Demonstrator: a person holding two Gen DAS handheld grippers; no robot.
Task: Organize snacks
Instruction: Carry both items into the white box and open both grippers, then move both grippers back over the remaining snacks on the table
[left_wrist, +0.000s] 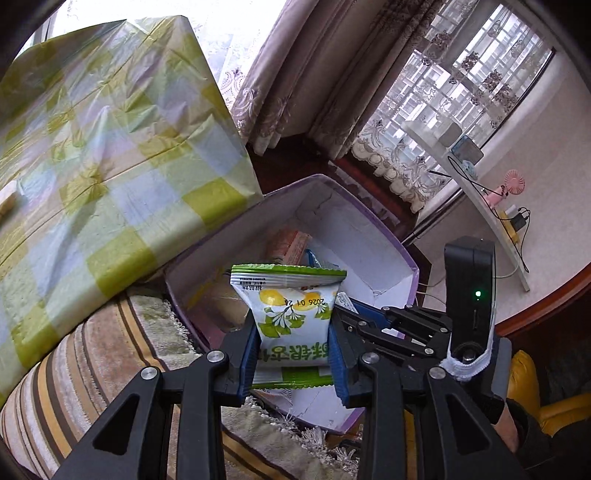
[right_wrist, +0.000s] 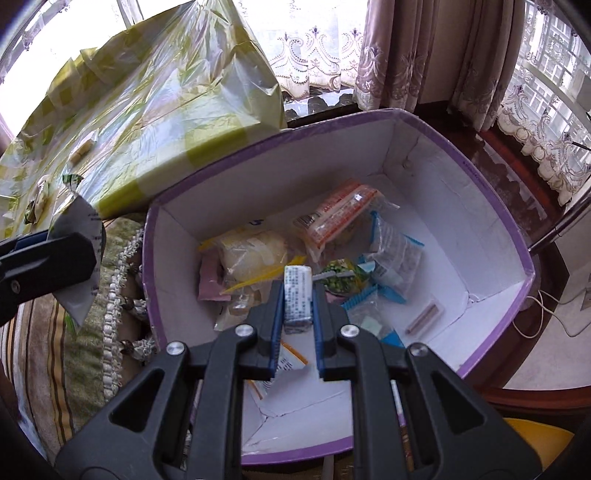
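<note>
Curtained windows back a checked desk (right_wrist: 147, 110); beside it stands the purple box (right_wrist: 495, 229). Your right tongs (right_wrist: 297, 314), clamped on a small bar (right_wrist: 296, 299), hang directly over the box; your left tongs (left_wrist: 293, 354) grip a packet (left_wrist: 291, 314) nearer its rim.
</note>
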